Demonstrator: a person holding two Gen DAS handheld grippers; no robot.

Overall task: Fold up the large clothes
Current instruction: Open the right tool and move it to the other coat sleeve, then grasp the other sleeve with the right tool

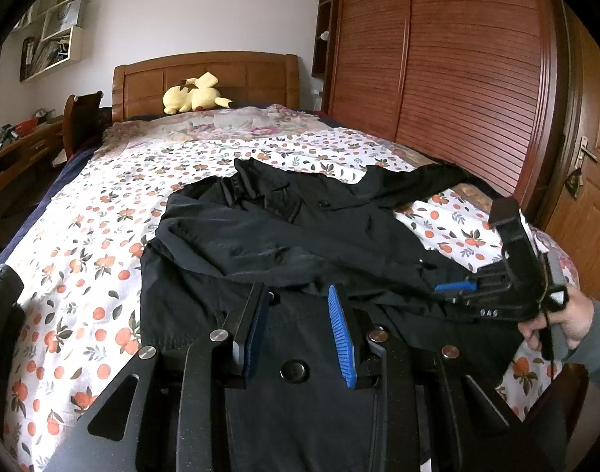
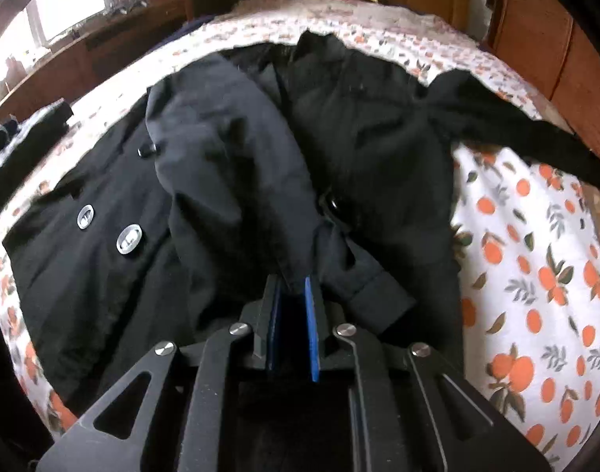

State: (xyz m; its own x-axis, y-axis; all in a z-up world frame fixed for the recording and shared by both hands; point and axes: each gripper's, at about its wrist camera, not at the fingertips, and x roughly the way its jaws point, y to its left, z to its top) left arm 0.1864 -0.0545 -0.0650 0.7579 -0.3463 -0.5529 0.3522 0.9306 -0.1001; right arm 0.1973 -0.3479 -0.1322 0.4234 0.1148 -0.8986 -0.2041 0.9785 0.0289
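A large black coat [image 1: 284, 244] lies spread on the bed, partly folded, one sleeve laid across its body. My left gripper [image 1: 300, 303] is open and empty, hovering over the coat's lower part by a black button [image 1: 294, 370]. My right gripper [image 2: 293, 281] is shut on a fold of the coat's sleeve [image 2: 237, 165] and holds it over the coat; it also shows in the left wrist view [image 1: 453, 287], held by a hand. The other sleeve [image 2: 528, 137] trails to the right. Two silver buttons [image 2: 129, 239] show on the left front panel.
The bed has a white sheet printed with oranges [image 1: 83, 259]. A yellow plush toy [image 1: 194, 94] lies by the wooden headboard [image 1: 205, 74]. A wooden wardrobe [image 1: 449, 59] stands along the right side. A desk and chair [image 1: 80, 118] stand left of the bed.
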